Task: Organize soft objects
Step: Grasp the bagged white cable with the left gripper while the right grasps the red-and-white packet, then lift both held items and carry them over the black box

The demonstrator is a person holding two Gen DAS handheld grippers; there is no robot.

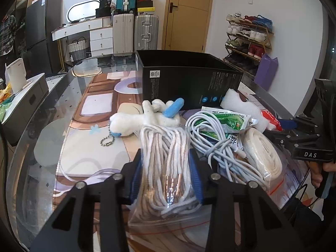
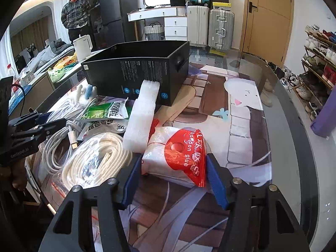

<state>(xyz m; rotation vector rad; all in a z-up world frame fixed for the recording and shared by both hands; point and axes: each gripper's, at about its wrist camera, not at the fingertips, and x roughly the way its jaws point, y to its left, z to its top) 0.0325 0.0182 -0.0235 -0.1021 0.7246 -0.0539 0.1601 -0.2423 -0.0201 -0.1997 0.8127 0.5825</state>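
My left gripper [image 1: 166, 176] is shut on a clear bag of white-and-brown cord [image 1: 166, 159], its blue pads pressing both sides. My right gripper [image 2: 173, 178] has its blue pads on both sides of a red-and-white "balloon glue" packet [image 2: 178, 157] on the mat. A black open box [image 1: 184, 79] stands behind the pile; it also shows in the right wrist view [image 2: 142, 69]. A white plush toy with a blue part [image 1: 145, 117], a white cable [image 1: 212, 145], green sachets [image 1: 229, 119], a foam block [image 2: 142, 115] and a bagged cream rope [image 2: 98, 159] lie between.
The glass table edge [image 2: 294, 126] curves on the right, with a printed mat [image 2: 241, 113] under the glass. A white kettle [image 2: 83, 46] and a grey cabinet [image 1: 25, 103] stand left. Suitcases, a shoe rack [image 1: 247, 40] and a person [image 2: 75, 14] are beyond.
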